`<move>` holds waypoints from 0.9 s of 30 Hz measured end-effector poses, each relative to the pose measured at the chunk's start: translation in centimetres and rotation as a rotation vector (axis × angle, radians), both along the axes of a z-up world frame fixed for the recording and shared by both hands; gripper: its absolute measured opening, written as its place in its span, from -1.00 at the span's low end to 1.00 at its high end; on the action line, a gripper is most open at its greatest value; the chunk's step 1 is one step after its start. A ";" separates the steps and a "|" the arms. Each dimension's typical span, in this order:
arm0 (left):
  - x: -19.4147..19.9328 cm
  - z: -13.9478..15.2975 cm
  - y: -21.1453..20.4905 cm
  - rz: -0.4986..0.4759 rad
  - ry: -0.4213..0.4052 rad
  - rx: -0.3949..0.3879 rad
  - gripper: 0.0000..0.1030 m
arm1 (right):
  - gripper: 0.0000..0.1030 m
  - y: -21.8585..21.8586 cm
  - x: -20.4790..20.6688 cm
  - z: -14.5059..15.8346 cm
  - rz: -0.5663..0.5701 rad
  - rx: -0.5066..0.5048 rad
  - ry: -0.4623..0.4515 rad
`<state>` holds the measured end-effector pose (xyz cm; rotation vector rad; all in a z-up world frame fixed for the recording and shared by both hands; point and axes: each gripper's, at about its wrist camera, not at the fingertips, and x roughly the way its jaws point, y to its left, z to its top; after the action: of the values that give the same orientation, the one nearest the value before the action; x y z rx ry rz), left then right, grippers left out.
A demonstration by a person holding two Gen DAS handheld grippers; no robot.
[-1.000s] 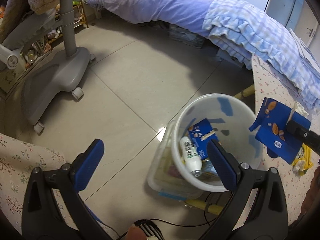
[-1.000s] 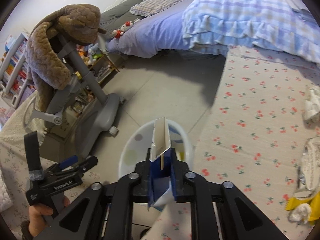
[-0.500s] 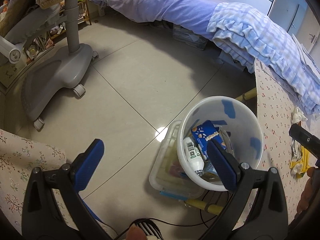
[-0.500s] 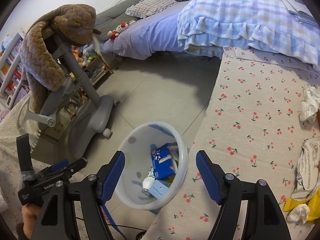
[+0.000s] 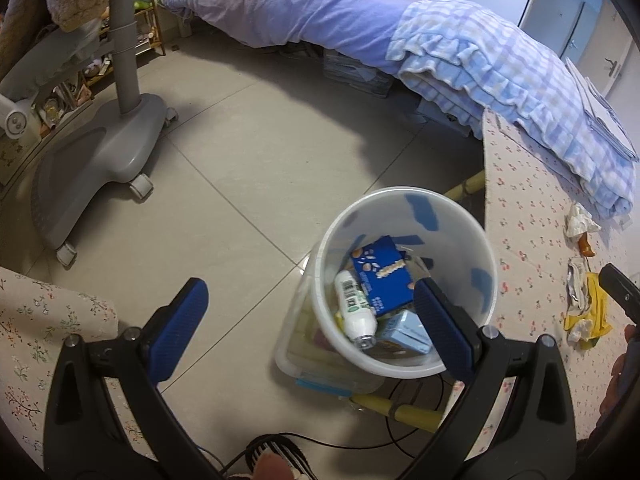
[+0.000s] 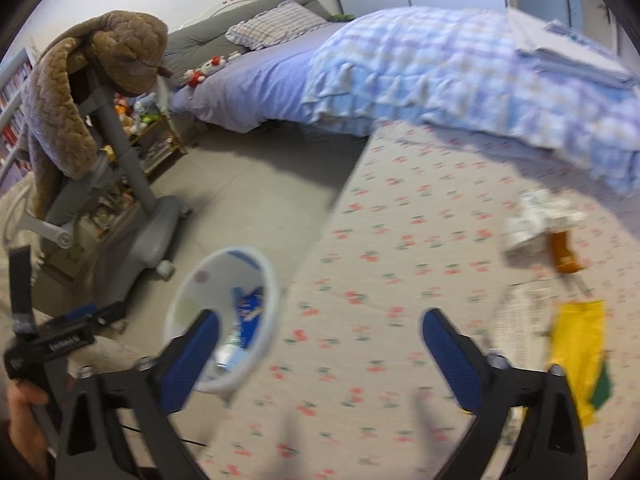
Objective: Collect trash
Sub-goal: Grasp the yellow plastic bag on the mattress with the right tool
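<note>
A white trash bin (image 5: 408, 208) stands on the floor beside the cherry-print table (image 5: 532, 264); it also shows in the right wrist view (image 6: 192, 292). Inside lie a blue snack box (image 5: 382, 270), a white bottle (image 5: 352, 308) and a pale blue carton (image 5: 404, 332). My left gripper (image 5: 312, 320) is open and empty above the bin's near side. My right gripper (image 6: 320, 344) is open and empty over the table edge. On the table lie a yellow wrapper (image 6: 576, 344), crumpled white paper (image 6: 536, 216), an orange piece (image 6: 564, 252) and a silvery wrapper (image 6: 516, 312).
A grey wheeled chair base (image 5: 96, 160) stands on the tiled floor at left. A bed with purple sheet and checked blue quilt (image 5: 480, 68) is behind. A clear plastic box (image 5: 304, 344) and yellow table legs (image 5: 400, 410) sit under the bin. Floral cloth (image 5: 44, 320) lies at lower left.
My right gripper opened and dropped the blue box into the bin, then swung right toward the trash on the table. The left gripper stayed open over the bin.
</note>
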<state>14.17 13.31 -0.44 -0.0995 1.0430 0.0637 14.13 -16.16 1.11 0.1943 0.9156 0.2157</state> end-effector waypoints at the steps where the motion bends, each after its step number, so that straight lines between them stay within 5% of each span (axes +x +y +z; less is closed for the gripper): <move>1: 0.0 0.0 -0.4 -0.008 -0.001 0.000 0.98 | 1.00 -0.6 -0.3 0.1 -0.008 -0.018 -0.006; 11: 0.3 0.6 -5.1 -0.083 -0.012 -0.010 0.98 | 1.00 -9.8 -2.8 -0.4 -0.156 -0.114 0.027; 16: 0.4 0.8 -8.0 -0.127 -0.016 -0.012 0.98 | 1.00 -12.8 -4.2 -1.0 -0.200 -0.263 -0.042; 27: 0.4 0.0 -13.3 -0.208 -0.003 0.004 0.98 | 1.00 -15.8 -4.9 -3.4 -0.207 -0.116 0.060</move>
<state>14.61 0.04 -0.44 0.0128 1.0451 -0.1232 9.27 -31.98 -2.28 0.1873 0.9576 -0.0346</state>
